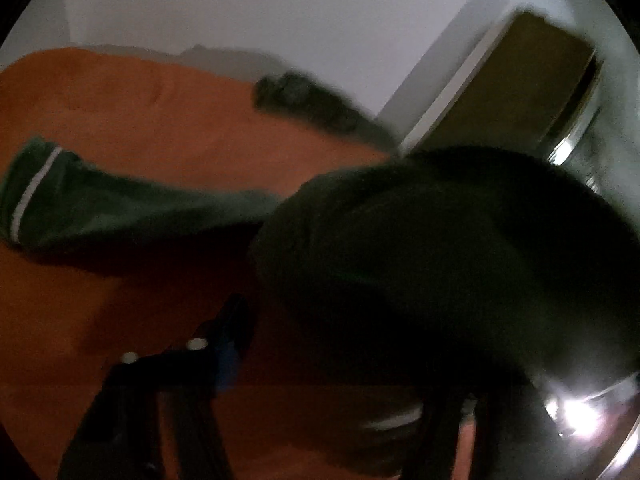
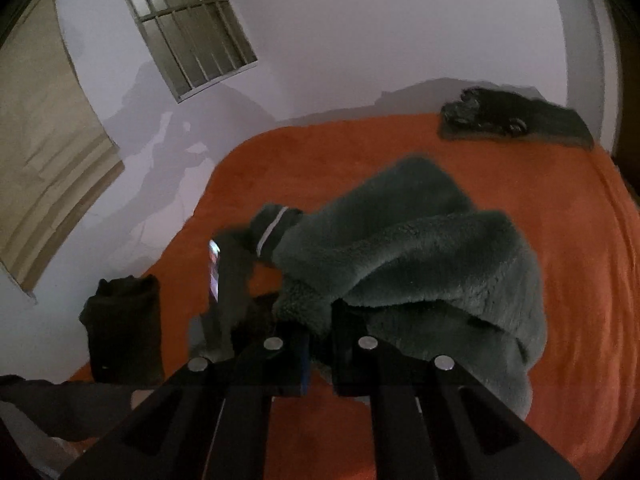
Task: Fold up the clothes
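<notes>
Orange bed point(image 2: 520, 168) by white wall point(image 2: 360, 40) | right tool point(image 2: 320, 344) clamps green fleece point(image 2: 420, 264) | left tool point(image 1: 320, 344) unclear

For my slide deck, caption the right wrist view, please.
Right gripper pinching a dark green fleece jacket above an orange bedspread.

A home bedroom: an orange-blanketed bed point(image 2: 520, 168) against plain walls (with a barred window point(image 2: 188, 28)).
</notes>
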`<state>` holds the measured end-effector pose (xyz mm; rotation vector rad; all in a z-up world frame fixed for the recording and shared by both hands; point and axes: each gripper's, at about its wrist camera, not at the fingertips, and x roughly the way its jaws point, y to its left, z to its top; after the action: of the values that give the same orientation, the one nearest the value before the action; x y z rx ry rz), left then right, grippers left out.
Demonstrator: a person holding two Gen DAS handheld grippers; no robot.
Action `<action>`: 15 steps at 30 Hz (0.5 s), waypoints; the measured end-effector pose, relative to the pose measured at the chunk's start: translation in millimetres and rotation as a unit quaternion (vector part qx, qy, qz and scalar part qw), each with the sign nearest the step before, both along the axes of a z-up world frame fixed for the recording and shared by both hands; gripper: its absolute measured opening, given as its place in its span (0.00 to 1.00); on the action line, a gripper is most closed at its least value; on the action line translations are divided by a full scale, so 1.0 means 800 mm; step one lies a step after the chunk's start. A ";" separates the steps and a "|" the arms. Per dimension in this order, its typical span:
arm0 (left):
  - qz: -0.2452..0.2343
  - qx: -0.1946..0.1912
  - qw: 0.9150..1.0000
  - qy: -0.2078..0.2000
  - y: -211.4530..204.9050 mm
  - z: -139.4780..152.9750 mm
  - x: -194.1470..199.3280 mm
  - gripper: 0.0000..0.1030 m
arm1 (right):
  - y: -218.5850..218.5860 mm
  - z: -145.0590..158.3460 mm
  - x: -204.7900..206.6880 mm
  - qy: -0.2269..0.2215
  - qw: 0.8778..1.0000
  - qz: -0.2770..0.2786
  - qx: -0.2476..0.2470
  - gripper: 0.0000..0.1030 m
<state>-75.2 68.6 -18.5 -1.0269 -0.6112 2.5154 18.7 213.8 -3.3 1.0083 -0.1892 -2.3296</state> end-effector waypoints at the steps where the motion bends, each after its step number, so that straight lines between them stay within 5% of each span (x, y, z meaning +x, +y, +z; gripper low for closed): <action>1: -0.017 0.017 1.000 0.004 0.002 0.002 0.006 0.57 | 0.009 -0.004 0.005 0.001 1.000 -0.009 -0.001 0.06; 7: -0.065 0.021 0.997 -0.034 0.016 -0.020 0.005 0.57 | 0.057 -0.045 -0.004 -0.069 0.995 -0.041 -0.067 0.06; 12: -0.054 0.017 0.997 -0.053 -0.017 -0.030 0.015 0.57 | 0.026 -0.064 0.022 -0.037 0.999 -0.012 -0.032 0.07; 15: -0.064 0.062 0.993 -0.076 -0.062 -0.032 0.033 0.59 | 0.012 -0.082 0.031 -0.025 1.000 -0.005 -0.003 0.07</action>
<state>-48.7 19.1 -44.4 -1.1780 -0.7116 2.2734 43.2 223.4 -69.1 1.0659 -0.2218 -2.3131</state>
